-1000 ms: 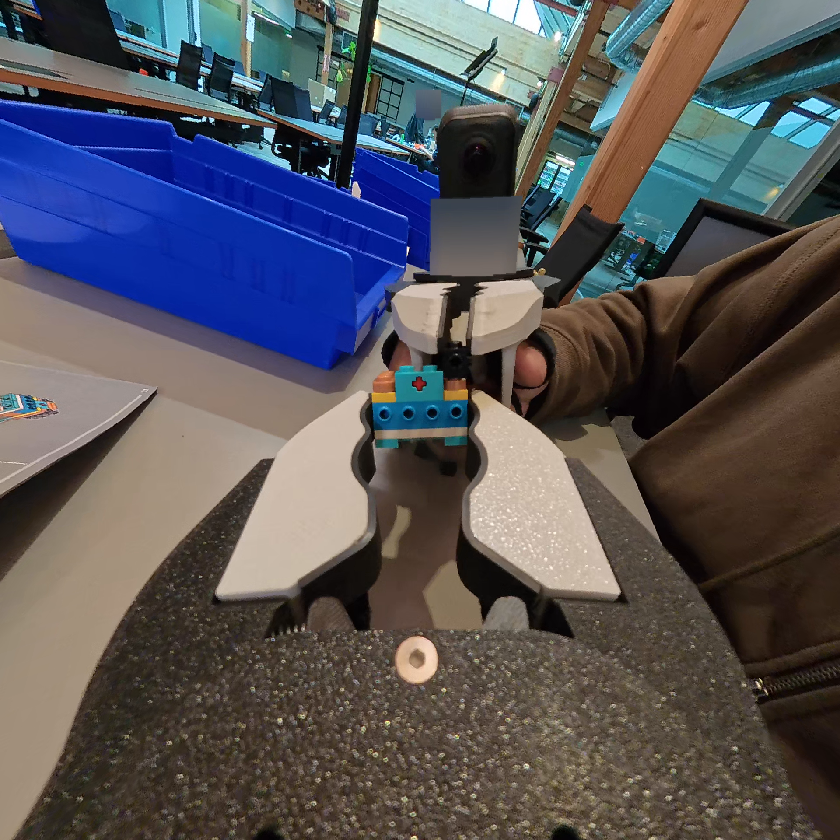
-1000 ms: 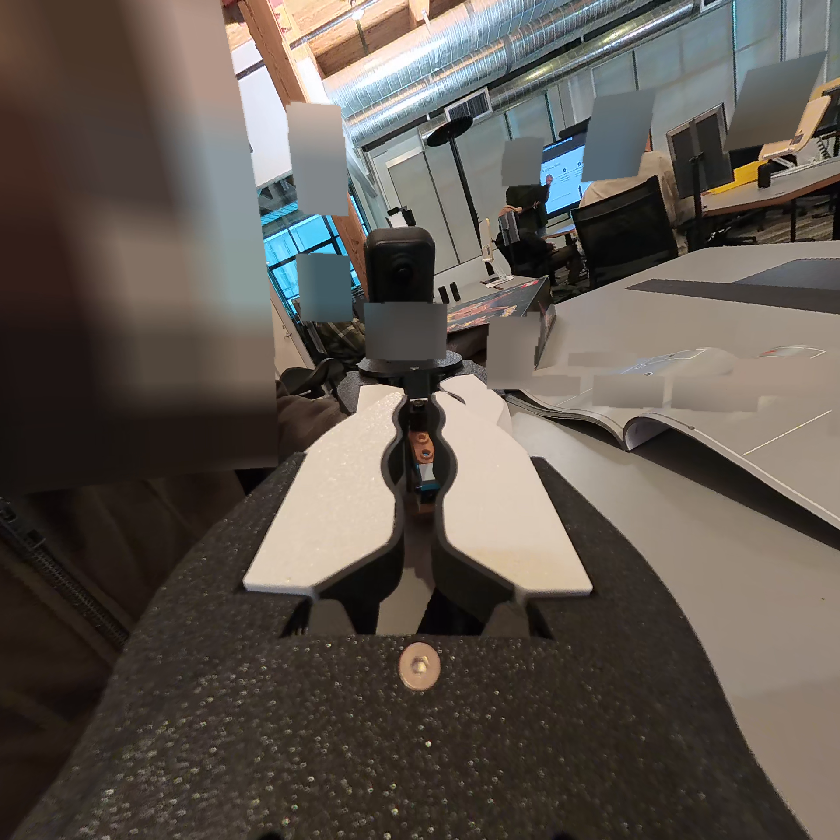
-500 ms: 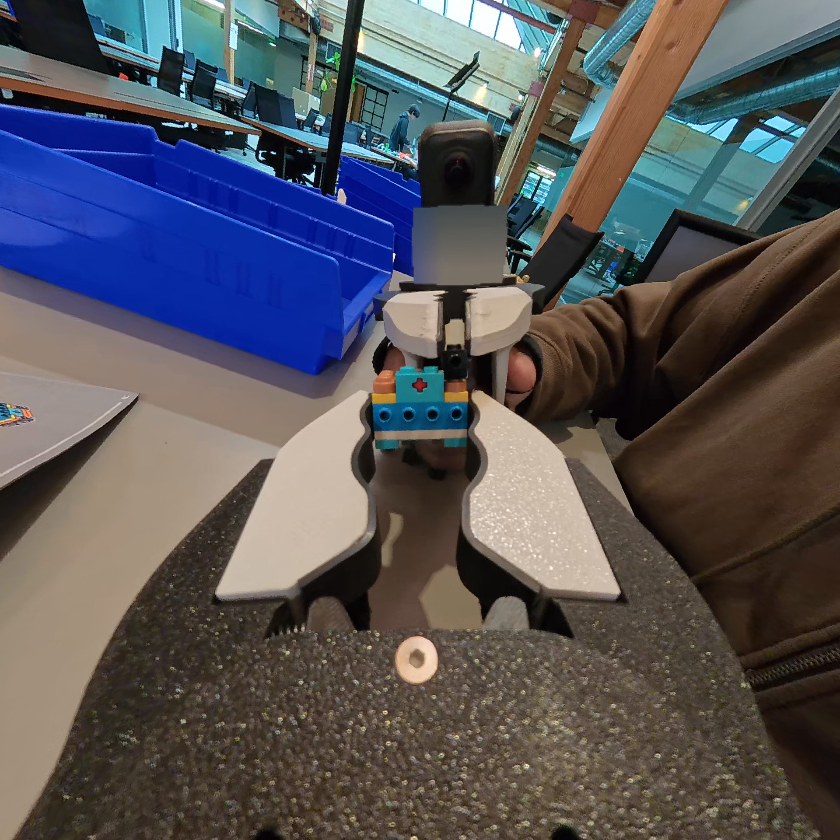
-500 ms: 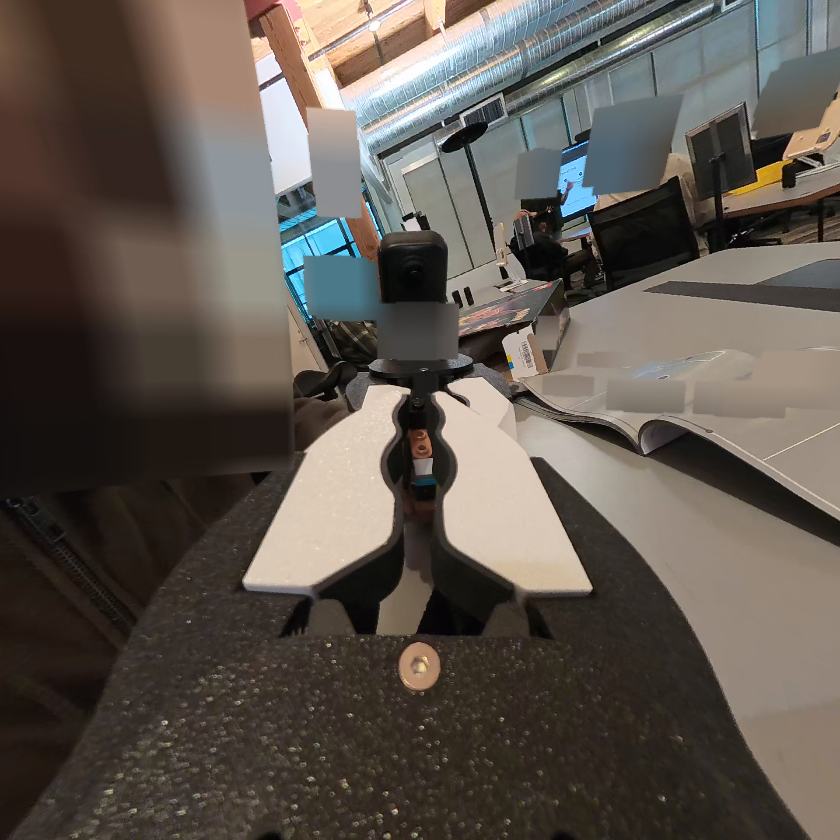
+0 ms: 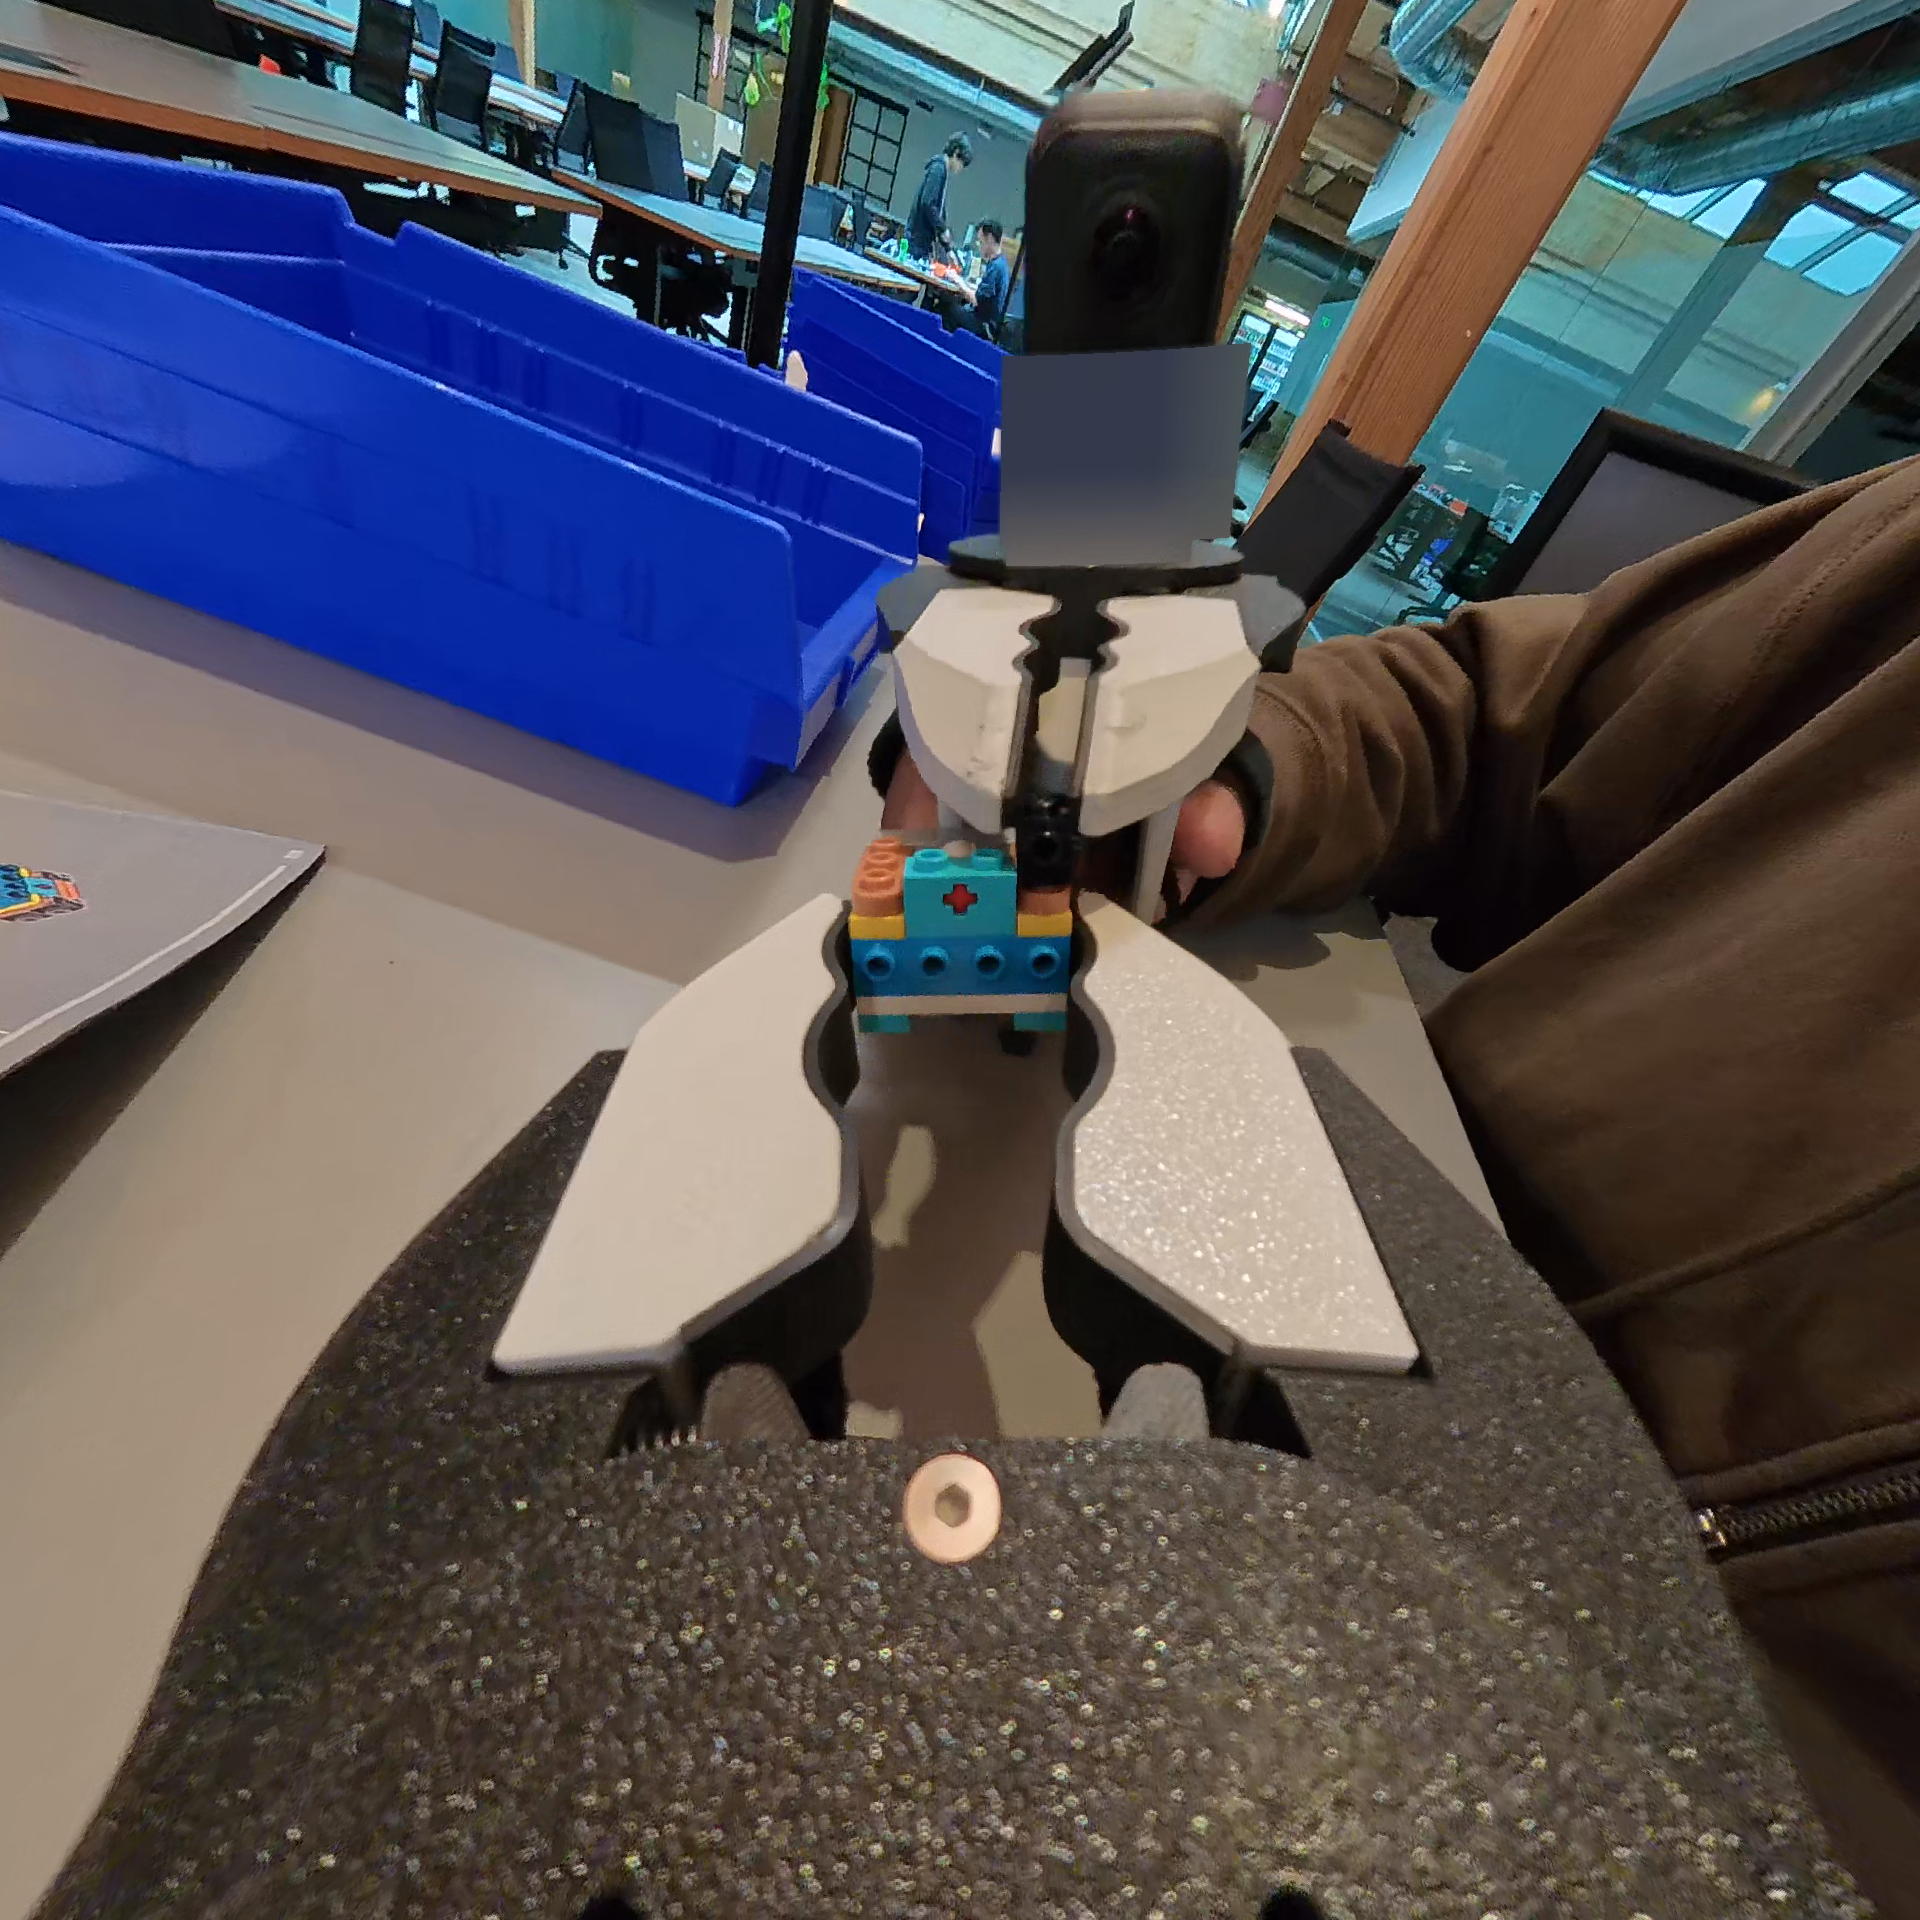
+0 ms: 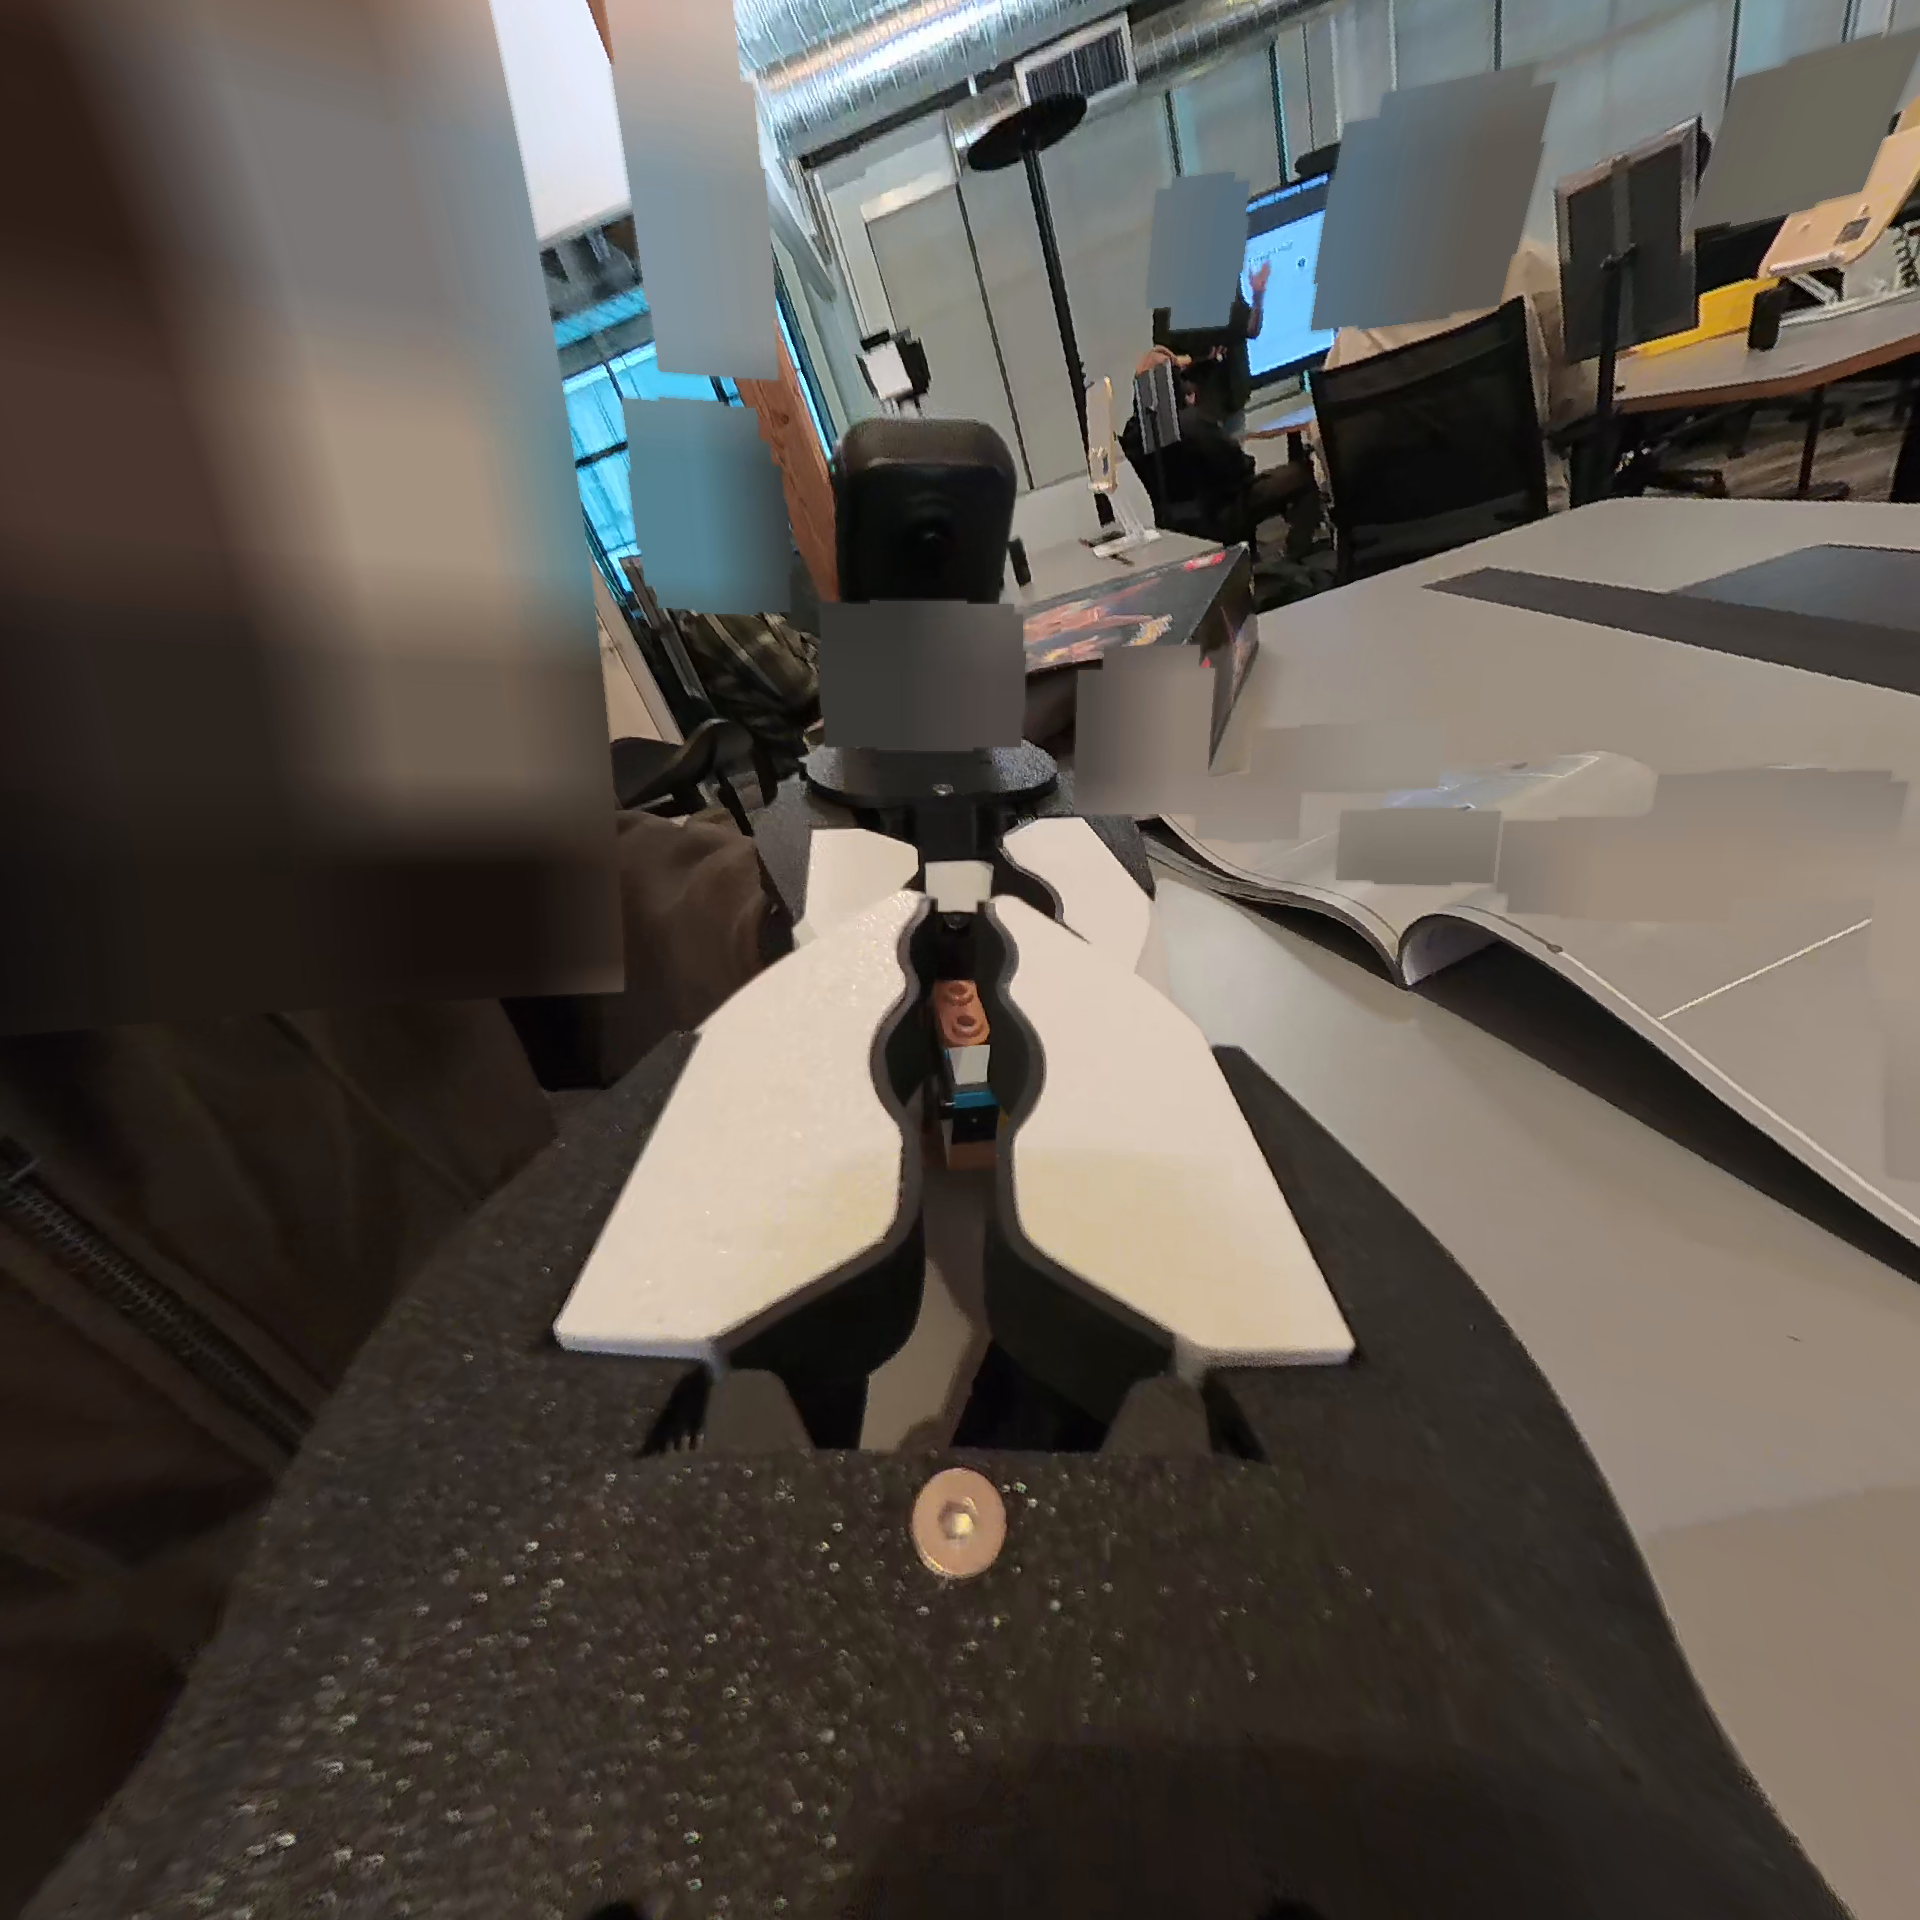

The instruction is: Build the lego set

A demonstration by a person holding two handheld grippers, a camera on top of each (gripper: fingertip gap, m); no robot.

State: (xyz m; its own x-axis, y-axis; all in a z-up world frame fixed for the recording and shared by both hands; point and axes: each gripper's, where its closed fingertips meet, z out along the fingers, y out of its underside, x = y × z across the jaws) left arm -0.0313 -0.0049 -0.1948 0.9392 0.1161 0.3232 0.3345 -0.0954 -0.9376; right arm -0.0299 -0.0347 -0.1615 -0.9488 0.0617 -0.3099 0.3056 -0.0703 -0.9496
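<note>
My left gripper (image 5: 958, 935) is shut on a small lego build (image 5: 956, 940) of blue, teal, yellow, orange and white bricks, held above the grey table (image 5: 312, 1091). My right gripper (image 5: 1042, 821) faces it from the far side and is shut on a small black piece (image 5: 1044, 844), which sits at the build's top right corner against an orange brick. In the right wrist view my right gripper (image 6: 951, 914) is nearly closed, and the build (image 6: 961, 1070) shows end-on in the gap between its fingers. The black piece is hard to make out there.
Long blue bins (image 5: 416, 499) stand at the back left. A booklet page (image 5: 125, 914) lies at the left. An open instruction booklet (image 6: 1558, 935) and a dark box (image 6: 1143, 623) lie to the right. A brown sleeve (image 5: 1610, 831) fills the right side. The tips of both grippers are at nearly the same place.
Both grippers stay shut on their pieces. The right gripper has drawn slightly closer to the build, and the pair has shifted a little over the table.
</note>
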